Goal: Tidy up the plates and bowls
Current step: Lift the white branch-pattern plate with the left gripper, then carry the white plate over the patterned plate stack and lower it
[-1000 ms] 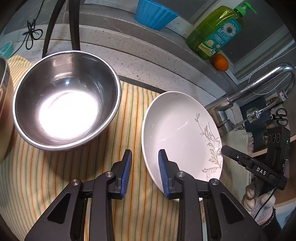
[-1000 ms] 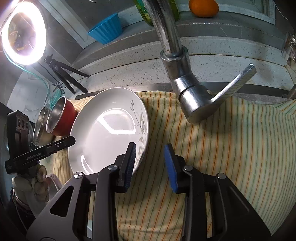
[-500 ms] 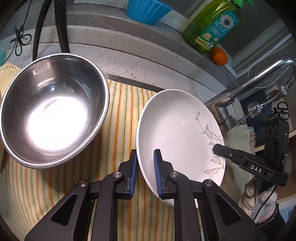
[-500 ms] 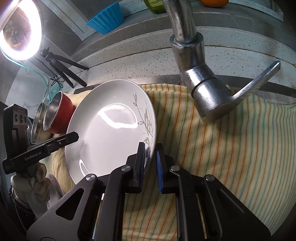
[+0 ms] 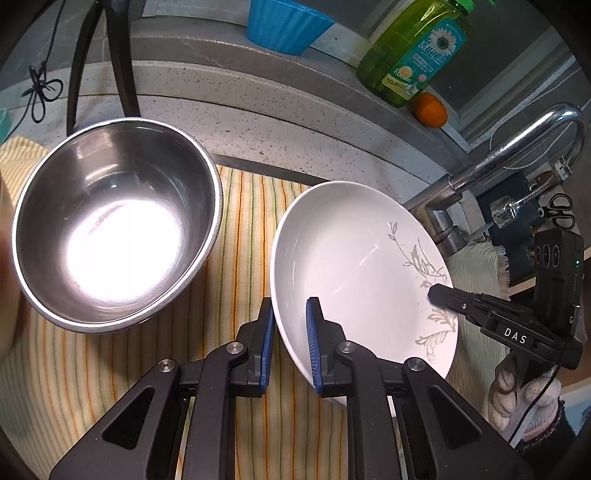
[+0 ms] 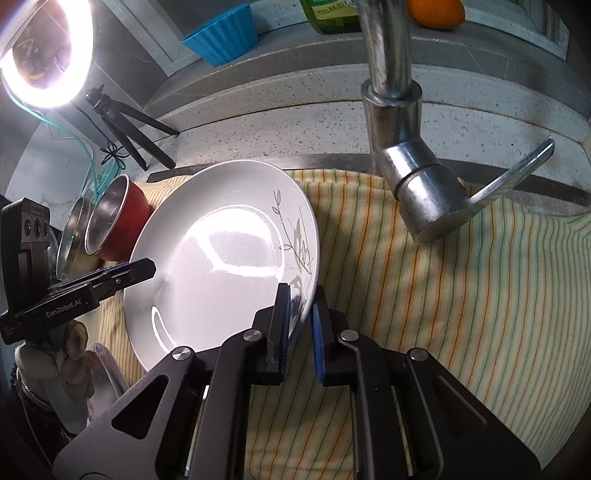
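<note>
Plate: a white plate (image 5: 351, 266) with a grey leaf pattern, tilted, held by both grippers at opposite edges above a yellow striped cloth (image 5: 243, 206). In the left wrist view it fills the centre right; in the right wrist view it sits centre left (image 6: 221, 258).
Left gripper: the left gripper (image 5: 290, 343) has its blue pads clamped on the plate's rim at about 7 o'clock of the plate, one pad under it, one inside. A gloved hand (image 6: 55, 354) carries it in the right wrist view, at 8 o'clock.
Right gripper: the right gripper (image 6: 300, 328) is closed on the plate's rim at about 5 o'clock of the plate, right on the leaf pattern, with the rim between the pads. In the left wrist view its black finger tip touches the plate at 3 o'clock, with a gloved hand (image 5: 517, 387) below.
Steel bowl: a large steel bowl (image 5: 114, 225) sits upright on the cloth at 9 o'clock of the left wrist view, just beside the plate, apart from it.
Small bowls: a red bowl (image 6: 118, 218) with a steel lining and another steel one behind it, at 9 o'clock of the right wrist view.
Faucet: a chrome faucet (image 6: 413, 155) stands at 1 o'clock of the right wrist view, behind the cloth.
Ledge: a blue cup (image 5: 284, 22), a green soap bottle (image 5: 413, 48) and an orange (image 5: 430, 109) along the stone ledge, 12 to 2 o'clock.
Light: a ring light (image 6: 44, 55) on a tripod at 10 o'clock.
</note>
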The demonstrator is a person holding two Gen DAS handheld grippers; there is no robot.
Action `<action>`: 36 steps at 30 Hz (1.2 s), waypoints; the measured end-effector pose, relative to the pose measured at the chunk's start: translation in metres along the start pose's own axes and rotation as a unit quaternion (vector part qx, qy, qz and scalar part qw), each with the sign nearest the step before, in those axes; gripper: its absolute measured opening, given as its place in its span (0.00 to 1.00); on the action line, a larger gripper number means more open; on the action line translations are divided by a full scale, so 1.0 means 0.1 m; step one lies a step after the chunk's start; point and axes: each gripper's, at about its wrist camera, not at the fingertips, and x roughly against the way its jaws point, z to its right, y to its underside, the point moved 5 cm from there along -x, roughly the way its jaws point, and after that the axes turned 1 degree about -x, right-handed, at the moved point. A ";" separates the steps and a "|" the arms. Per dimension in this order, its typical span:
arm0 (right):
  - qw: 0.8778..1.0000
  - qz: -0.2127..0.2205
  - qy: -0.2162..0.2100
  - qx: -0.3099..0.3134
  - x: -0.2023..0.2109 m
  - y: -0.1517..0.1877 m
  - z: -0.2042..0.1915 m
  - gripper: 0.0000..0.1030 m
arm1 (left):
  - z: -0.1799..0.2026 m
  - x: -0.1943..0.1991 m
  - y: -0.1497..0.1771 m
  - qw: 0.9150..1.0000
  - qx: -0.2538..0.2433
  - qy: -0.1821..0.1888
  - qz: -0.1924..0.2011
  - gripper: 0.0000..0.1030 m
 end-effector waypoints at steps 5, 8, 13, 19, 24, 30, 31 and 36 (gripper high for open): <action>1.000 0.009 0.003 0.008 0.10 0.01 -0.09 0.11 | 0.00 0.09 0.02 1.000 -0.005 0.001 0.007 0.14; 1.000 0.013 0.002 0.007 0.16 0.03 -0.13 0.11 | 0.01 0.18 0.04 1.000 -0.008 0.004 0.013 0.14; 1.000 0.025 0.003 0.012 0.33 0.08 -0.26 0.11 | 0.02 0.36 0.08 1.000 -0.014 0.011 0.022 0.14; 0.999 0.045 0.000 0.015 0.60 0.19 -0.49 0.11 | -0.01 0.67 0.18 0.999 -0.021 0.021 0.033 0.14; 0.998 0.057 -0.002 0.021 0.75 0.33 -0.76 0.11 | -0.09 0.93 0.33 0.999 -0.028 0.028 0.038 0.14; 0.998 0.062 -0.003 0.018 0.87 0.59 -1.08 0.12 | -0.24 1.18 0.49 0.998 -0.031 0.037 0.042 0.14; 0.998 0.062 -0.003 0.017 0.88 0.65 -1.12 0.12 | -0.26 1.21 0.52 0.998 -0.033 0.038 0.042 0.14; 0.998 0.061 -0.007 0.008 0.92 0.94 -1.32 0.12 | -0.37 1.36 0.72 0.998 -0.041 0.038 0.036 0.14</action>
